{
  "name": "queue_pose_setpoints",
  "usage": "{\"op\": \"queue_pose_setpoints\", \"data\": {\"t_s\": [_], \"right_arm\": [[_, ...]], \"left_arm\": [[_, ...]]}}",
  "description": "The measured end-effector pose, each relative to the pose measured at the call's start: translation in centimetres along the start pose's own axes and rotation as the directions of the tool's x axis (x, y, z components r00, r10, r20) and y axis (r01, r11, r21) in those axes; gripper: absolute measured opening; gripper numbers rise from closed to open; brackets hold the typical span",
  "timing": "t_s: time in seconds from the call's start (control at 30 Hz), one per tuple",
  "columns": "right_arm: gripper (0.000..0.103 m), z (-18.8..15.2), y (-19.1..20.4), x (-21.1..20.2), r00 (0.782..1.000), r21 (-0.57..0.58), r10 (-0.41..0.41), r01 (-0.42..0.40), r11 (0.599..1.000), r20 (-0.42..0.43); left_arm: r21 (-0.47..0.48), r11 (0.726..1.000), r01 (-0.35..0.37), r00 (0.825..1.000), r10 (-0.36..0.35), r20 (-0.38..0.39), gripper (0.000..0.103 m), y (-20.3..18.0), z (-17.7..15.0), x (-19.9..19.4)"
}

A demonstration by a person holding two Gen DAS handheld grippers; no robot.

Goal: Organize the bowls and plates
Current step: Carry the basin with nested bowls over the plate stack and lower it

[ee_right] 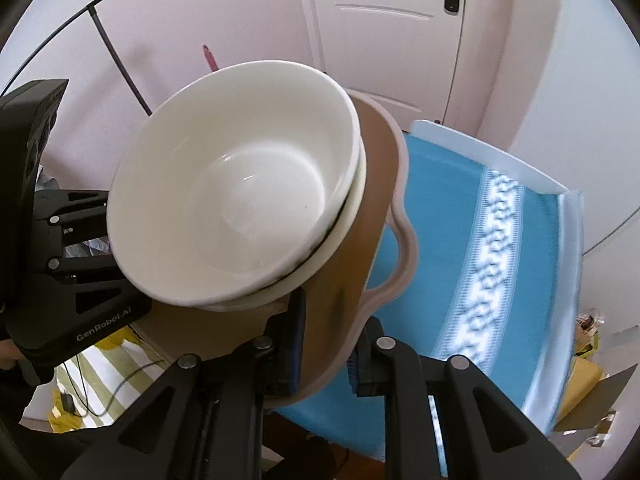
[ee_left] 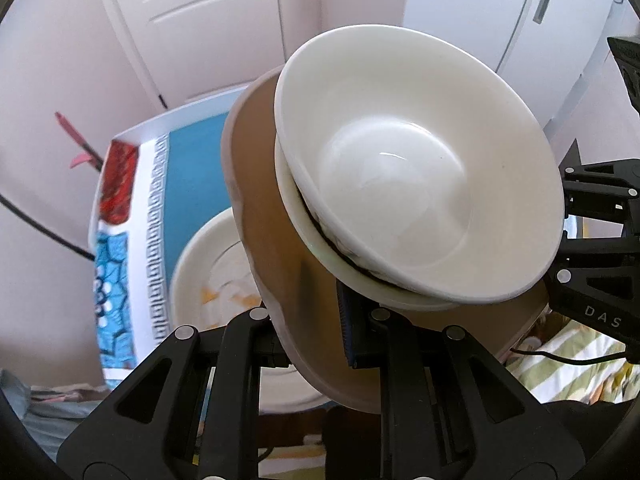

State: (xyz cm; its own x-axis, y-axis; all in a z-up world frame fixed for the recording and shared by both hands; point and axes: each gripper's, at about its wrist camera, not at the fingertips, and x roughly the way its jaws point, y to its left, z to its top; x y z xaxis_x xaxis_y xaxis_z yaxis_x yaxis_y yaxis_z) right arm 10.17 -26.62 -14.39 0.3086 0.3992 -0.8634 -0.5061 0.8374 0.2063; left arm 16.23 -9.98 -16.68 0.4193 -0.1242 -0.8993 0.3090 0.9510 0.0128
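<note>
Above the blue-clothed bench [ee_right: 440, 208], left gripper [ee_left: 316, 320] and right gripper [ee_right: 324, 344] each clamp the brown tray [ee_right: 344, 280] carrying 2 stacked bowls [ee_right: 240, 200], mid-carry; next it needs level, matched lowering somewhere clear.

bowls [ee_left: 420, 184] nested on tray [ee_left: 276, 208], above table [ee_right: 460, 216]

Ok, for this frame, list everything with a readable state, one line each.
brown tray: lifted off the table, clamped at both ends.
white bowls: two nested, riding on the tray, upright.
left gripper: jaws shut on the tray's rim.
right gripper: jaws shut on the tray's rim.
white plate: on the table, soiled.
</note>
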Motion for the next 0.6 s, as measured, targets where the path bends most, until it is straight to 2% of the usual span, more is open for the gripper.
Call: {"op": "queue_pose_setpoints", "data": {"t_s": [0.3,0.47,0.6], "right_arm": [[0.016,0.9,7.2,3.8,1.000,0.062,-0.007,0.008,0.998,-0.014],[0.016,0.4,8.8,6.3,0.999,0.105,-0.032,0.035,0.994,-0.031],[0.016,0.0,9.1,7.7,0.998,0.136,-0.044,0.049,0.990,-0.041]], "left_arm": [[0.038,0.999,0.014,0.998,-0.012,-0.055,0.015,7.0,-3.9,1.5],[0.072,0.996,0.043,0.996,-0.038,-0.076,0.014,9.0,-5.3,3.8],[0.083,0.995,0.062,0.995,-0.056,-0.078,0.014,9.2,-5.8,5.1]]}}
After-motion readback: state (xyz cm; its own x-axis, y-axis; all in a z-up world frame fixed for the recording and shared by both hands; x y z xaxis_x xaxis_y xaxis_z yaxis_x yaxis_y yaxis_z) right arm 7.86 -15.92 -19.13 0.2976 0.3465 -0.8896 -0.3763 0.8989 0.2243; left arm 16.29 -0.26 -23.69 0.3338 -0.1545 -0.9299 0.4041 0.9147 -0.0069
